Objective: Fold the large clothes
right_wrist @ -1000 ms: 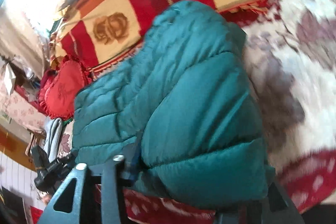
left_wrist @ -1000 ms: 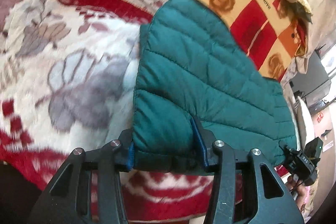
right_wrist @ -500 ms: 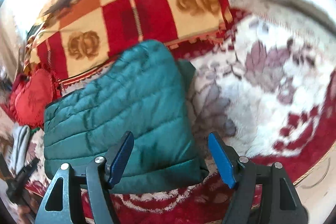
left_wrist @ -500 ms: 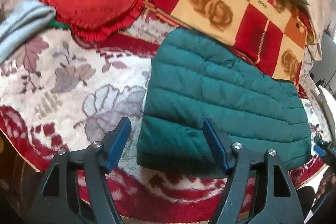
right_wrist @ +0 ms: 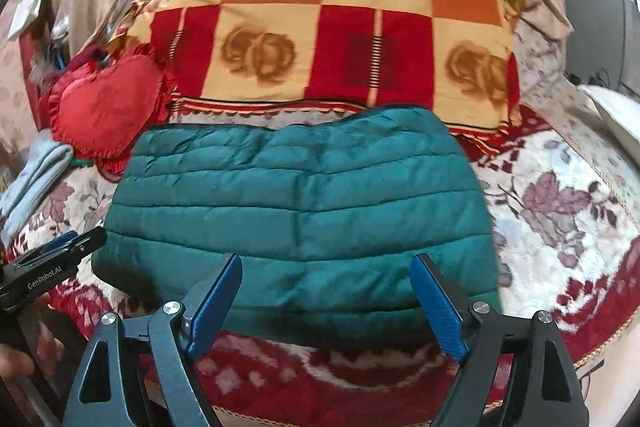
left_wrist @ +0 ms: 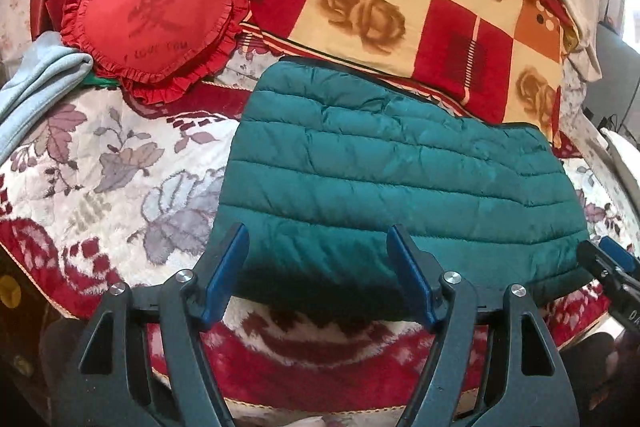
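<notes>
Teal quilted puffer jacket [left_wrist: 392, 187] lies folded on the floral fleece blanket [left_wrist: 112, 163], left gripper [left_wrist: 320, 275] and right gripper [right_wrist: 326, 301] both wide and empty, jaws just opened – risk: puffy fill springs the fold open, or a low finger snags the near edge.

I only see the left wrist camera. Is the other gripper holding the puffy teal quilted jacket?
Observer: No. The right gripper is open. Its jaws have just been opening, and its pads press on nothing. The folded teal quilted jacket lies flat on the bed.
Operator: What's holding my gripper up?
Observer: A person's hand shows just below the left gripper.
Operator: Any writing on it?
Observer: Yes, its black side reads GenRobot.AI.
</notes>
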`<state>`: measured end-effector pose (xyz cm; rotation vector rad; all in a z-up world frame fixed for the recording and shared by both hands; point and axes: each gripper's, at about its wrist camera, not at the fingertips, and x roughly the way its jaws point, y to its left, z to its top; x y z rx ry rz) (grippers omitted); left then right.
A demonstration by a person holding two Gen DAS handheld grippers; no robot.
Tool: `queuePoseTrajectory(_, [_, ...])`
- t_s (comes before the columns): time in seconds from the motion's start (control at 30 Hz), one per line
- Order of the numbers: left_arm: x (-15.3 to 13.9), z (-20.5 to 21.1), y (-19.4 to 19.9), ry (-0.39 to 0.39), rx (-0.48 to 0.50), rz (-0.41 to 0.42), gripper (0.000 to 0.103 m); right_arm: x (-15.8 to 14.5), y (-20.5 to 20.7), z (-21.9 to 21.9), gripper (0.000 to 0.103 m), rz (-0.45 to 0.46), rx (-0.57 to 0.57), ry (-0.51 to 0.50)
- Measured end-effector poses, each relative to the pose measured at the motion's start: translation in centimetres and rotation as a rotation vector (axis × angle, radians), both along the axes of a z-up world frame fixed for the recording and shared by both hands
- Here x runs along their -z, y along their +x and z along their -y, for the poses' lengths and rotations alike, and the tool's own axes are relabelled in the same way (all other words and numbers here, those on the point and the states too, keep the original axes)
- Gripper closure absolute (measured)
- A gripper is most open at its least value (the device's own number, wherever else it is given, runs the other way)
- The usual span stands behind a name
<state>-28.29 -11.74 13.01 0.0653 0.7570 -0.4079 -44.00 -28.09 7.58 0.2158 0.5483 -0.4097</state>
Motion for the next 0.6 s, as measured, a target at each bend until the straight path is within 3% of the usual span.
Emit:
queuePoseTrajectory(0.23, [0.5,0.4,-0.6,0.018,-0.010,0.010,0.031,0.2,1.3,-2.1,0.011,-0.030,-0.018,-0.049])
queuePoseTrajectory(0.6, [1.0,0.8,-0.8,0.033,-0.003,0.017,0.031,0.6,2.0,-2.6,0.010,-0.043,-0.020,-0.042])
